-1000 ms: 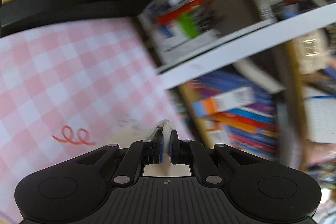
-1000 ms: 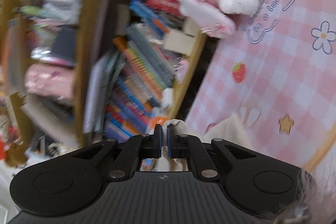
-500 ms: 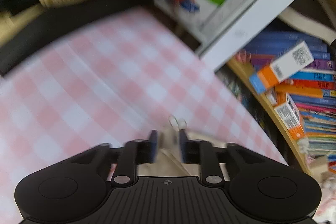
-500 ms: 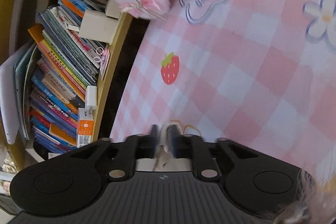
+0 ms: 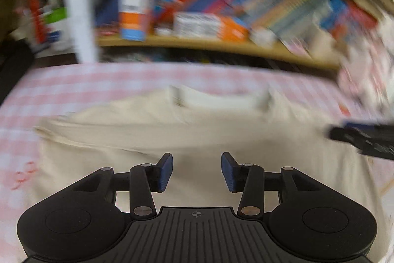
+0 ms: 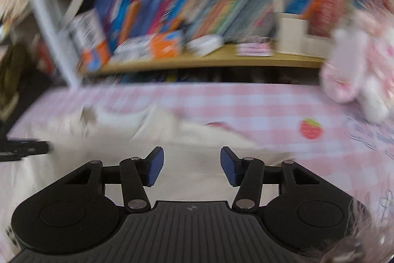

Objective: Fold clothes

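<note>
Cream garment (image 5: 197, 130) lies spread on the pink checked desk (image 5: 73, 75), collar toward the far bookshelf (image 6: 197, 61), so the step in hand looks like a release between folds. Both the left tool (image 5: 196, 171) and the right tool (image 6: 191, 165) hover above the cloth with jaws opening and nothing between them. Next, by my reading, each must pick a fresh edge, probably a side or sleeve, and pinch it cleanly.

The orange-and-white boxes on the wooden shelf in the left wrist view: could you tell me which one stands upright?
The taller orange, white and blue box at the left, beside the white post, stands upright; the other orange-and-white box lies flat on the wooden shelf.
</note>
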A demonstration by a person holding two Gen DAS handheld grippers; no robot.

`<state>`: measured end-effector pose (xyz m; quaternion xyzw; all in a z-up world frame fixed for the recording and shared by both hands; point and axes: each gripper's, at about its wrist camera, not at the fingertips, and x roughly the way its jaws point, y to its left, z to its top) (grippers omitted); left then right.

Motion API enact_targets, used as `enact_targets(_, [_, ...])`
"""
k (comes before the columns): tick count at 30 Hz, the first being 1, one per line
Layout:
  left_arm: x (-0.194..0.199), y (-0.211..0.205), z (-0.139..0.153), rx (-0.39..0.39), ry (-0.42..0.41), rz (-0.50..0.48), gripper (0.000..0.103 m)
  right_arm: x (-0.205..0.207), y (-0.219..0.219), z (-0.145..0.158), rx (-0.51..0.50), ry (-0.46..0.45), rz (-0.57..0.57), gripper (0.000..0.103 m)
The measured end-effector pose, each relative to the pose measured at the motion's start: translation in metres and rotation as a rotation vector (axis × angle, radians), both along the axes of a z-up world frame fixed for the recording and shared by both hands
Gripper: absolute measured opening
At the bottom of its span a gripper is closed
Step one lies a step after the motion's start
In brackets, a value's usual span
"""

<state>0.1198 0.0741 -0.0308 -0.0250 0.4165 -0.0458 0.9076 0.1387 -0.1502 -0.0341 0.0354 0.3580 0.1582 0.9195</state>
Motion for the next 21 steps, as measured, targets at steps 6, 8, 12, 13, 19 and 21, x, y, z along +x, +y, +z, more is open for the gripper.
enact_targets(6, [0.008, -0.01, -0.015, 0.019, 0.037, -0.046, 0.043, -0.004, 0.047, -0.016, -0.036, 0.015, 0.053, 0.049])
enact_targets(8, [0.012, -0.005, -0.018, 0.0, 0.043, -0.05, 0.043, -0.001, 0.056, -0.023, -0.043, 0.046, 0.048, 0.048])
enact_targets(12, [0.03, -0.003, -0.018, -0.021, 0.066, -0.088, 0.043, -0.009, 0.068, -0.033, -0.113, 0.05, 0.089, 0.054])
enact_targets(13, [0.035, -0.004, -0.018, -0.011, 0.07, -0.105, 0.043, -0.012, 0.072, -0.033, -0.144, 0.043, 0.123, 0.057])
enact_targets(19, [0.105, 0.004, -0.008, 0.079, 0.034, -0.043, 0.044, -0.013, 0.076, -0.031, -0.188, 0.059, 0.174, 0.059])
enact_targets(21, [0.13, 0.018, -0.009, 0.043, 0.061, 0.04, 0.044, -0.013, 0.077, -0.031, -0.19, 0.064, 0.168, 0.059])
